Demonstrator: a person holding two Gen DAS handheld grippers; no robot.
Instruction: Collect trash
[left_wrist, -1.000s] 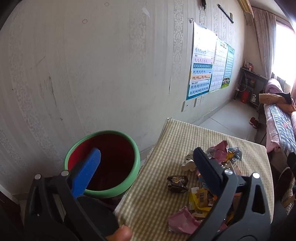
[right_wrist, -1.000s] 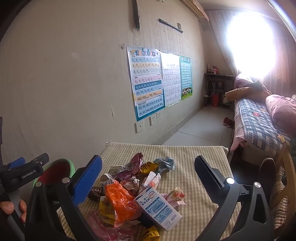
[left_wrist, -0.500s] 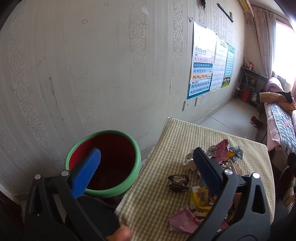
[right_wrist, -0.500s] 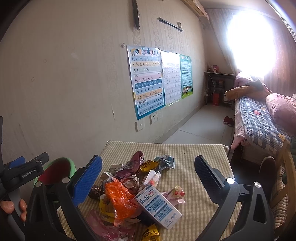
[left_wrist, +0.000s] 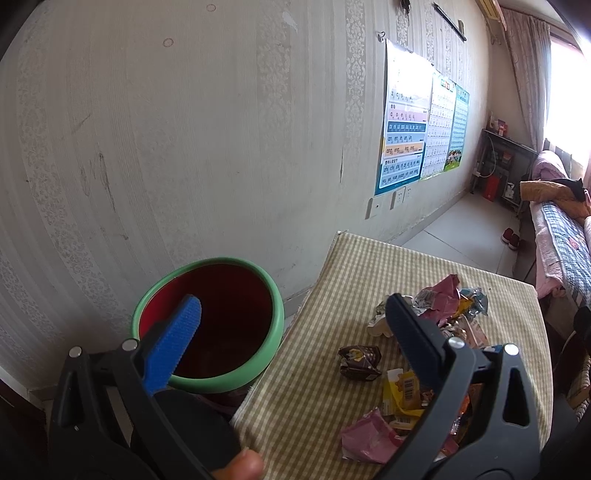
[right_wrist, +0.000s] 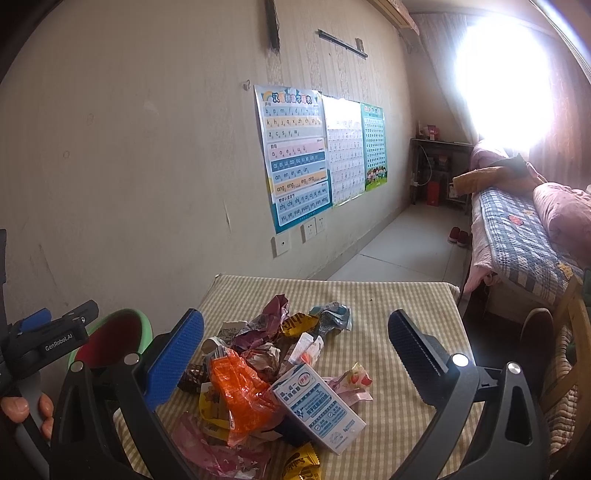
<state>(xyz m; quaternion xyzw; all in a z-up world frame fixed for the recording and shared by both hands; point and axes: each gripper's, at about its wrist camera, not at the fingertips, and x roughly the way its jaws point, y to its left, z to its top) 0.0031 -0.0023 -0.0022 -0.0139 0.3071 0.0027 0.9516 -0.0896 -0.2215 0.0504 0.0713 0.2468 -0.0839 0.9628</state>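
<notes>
Both the left hand-held gripper (left_wrist: 291, 314) and right hand-held gripper (right_wrist: 295, 332) gape wide and empty over the wrapper pile (right_wrist: 266, 369) mid-tabletop (right_wrist: 406, 295); a careless grab could sweep loose bits past the bin (left_wrist: 271, 358) at nine o'clock.

My left wrist view looks down over the green-rimmed red plastic bin (left_wrist: 208, 321) beside the checked-cloth tabletop (left_wrist: 325, 373). My right wrist view faces the tabletop's crumpled wrapper pile (right_wrist: 266, 354) closely; both share all three.
</notes>
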